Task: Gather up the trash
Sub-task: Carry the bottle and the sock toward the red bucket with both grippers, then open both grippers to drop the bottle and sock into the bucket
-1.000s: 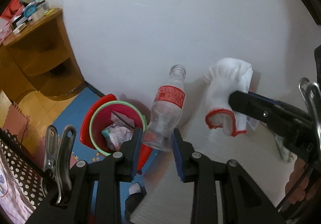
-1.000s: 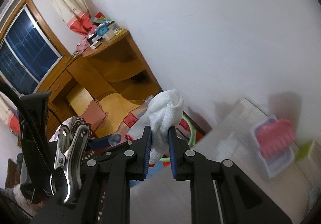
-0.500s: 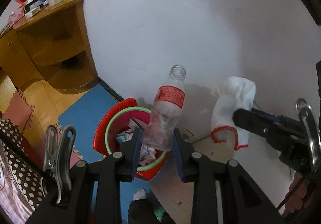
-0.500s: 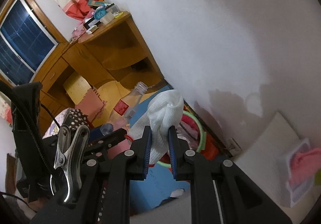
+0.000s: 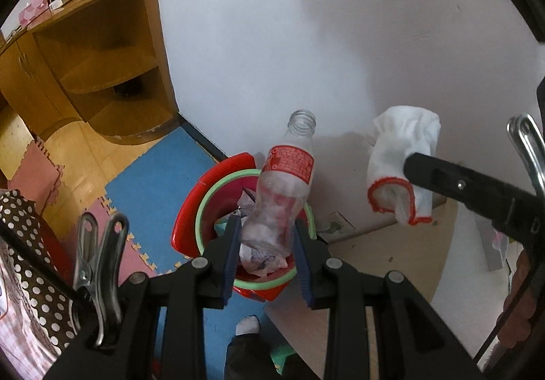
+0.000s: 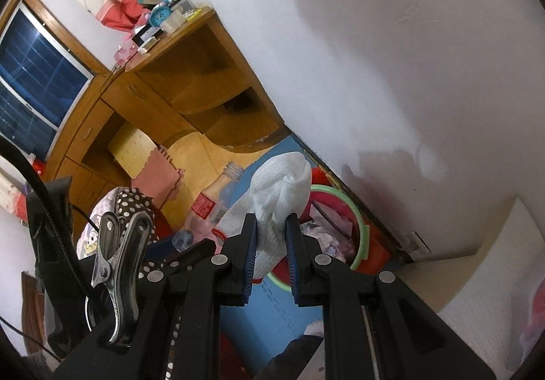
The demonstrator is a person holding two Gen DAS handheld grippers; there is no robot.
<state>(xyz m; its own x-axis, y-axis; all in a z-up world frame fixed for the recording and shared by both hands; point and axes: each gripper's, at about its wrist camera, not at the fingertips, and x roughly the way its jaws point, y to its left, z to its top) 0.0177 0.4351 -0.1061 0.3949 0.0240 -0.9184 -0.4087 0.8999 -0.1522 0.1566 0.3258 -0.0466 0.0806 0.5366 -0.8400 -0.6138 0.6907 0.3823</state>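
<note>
The bottle (image 5: 282,189) in my left claw (image 5: 265,245) wears a red label with white print, too small and blurred for me to read, so I can name no brand. Its cap is off and the open neck points toward twelve o'clock. My left claw is clenched on the bottle's lower body, one blue pad on each side. Directly behind the bottle, from ten to six o'clock around it, sits the red bin (image 5: 190,209) with a green ring at its rim and crumpled paper inside; the bottle's base hangs over that opening.

My right claw (image 6: 270,243) is clenched on a white glove (image 6: 279,189) with a red-stitched cuff, the cloth bunched between the pads and bulging out toward twelve o'clock. In the right wrist view the bin lies at about two o'clock from the glove, just behind it. In the left wrist view the glove hangs at three o'clock from the bottle, above the edge of the pale surface (image 5: 381,264), well apart from the bottle.

At ten o'clock stands a wooden shelf (image 5: 102,66).
</note>
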